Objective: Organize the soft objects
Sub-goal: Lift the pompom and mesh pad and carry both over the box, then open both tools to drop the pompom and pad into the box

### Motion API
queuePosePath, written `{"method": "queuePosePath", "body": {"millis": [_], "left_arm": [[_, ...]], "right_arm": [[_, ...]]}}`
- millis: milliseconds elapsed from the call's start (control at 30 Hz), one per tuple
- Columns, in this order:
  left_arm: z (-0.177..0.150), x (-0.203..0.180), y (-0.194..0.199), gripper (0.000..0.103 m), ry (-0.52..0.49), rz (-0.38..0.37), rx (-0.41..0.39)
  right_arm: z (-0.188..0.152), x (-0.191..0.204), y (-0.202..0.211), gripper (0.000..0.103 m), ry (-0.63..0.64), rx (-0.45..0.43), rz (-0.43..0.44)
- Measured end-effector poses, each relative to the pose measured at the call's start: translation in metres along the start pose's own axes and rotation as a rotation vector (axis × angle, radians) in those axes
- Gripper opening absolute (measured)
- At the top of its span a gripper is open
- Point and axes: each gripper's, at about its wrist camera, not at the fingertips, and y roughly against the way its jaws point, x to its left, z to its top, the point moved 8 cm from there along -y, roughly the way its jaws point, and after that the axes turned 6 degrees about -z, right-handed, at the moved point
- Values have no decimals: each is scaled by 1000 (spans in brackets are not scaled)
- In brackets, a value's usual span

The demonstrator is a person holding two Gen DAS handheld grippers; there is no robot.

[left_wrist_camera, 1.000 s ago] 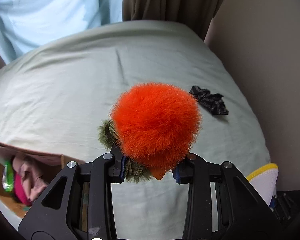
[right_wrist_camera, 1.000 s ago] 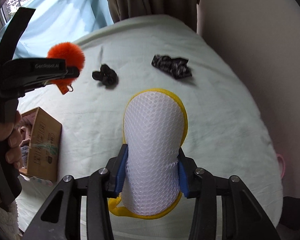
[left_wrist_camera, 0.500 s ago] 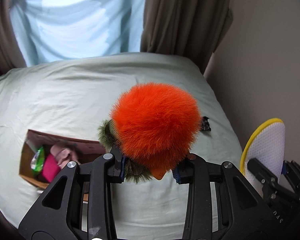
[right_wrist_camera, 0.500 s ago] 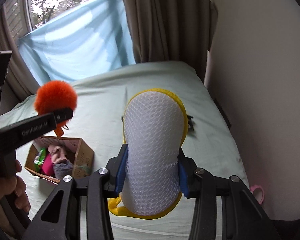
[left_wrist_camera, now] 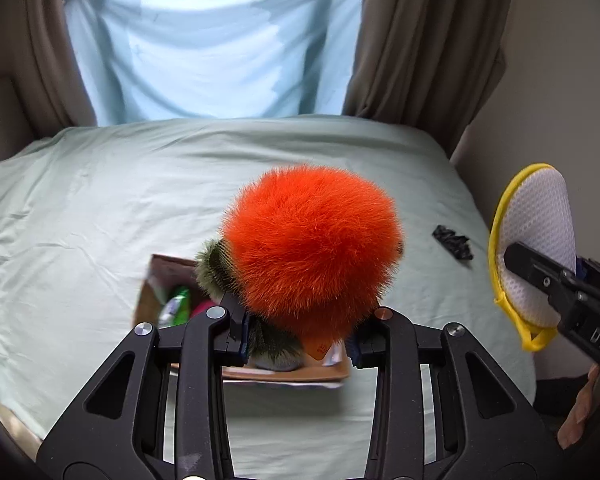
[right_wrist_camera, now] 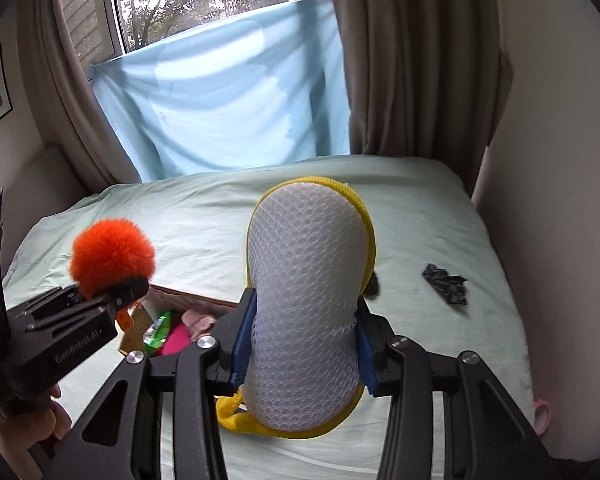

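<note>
fluffy orange pompom [left_wrist_camera: 312, 248], yellow-edged white mesh pad [right_wrist_camera: 308, 308]

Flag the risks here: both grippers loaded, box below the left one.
1. The orange pom-pom blocks the left wrist view of the cardboard box, so a release could miss.
2. The box already holds items; the pom-pom may roll out onto the bed.
3. The right gripper, holding the mesh pad, sits close to the left gripper; they could collide over the box.
</note>
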Motion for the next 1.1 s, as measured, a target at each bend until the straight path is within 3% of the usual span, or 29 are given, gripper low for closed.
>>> {"method": "queuePosePath", "body": {"millis": [233,467,833,1100], "left_arm": [[-11,94,-11,31,10,25,70],[-35,147,-59,31,-26,9,188],[-95,145,-148,31,-83,-68,422],[-116,131,-195,31,-100,-72,546]], "right_arm": [[-12,76,-45,40,-49,114,62],[-35,116,-101,40,-78,232,37],[-92,136,-191,40,-219,486,69],[-125,128,-240,40,-286,646,128]]}}
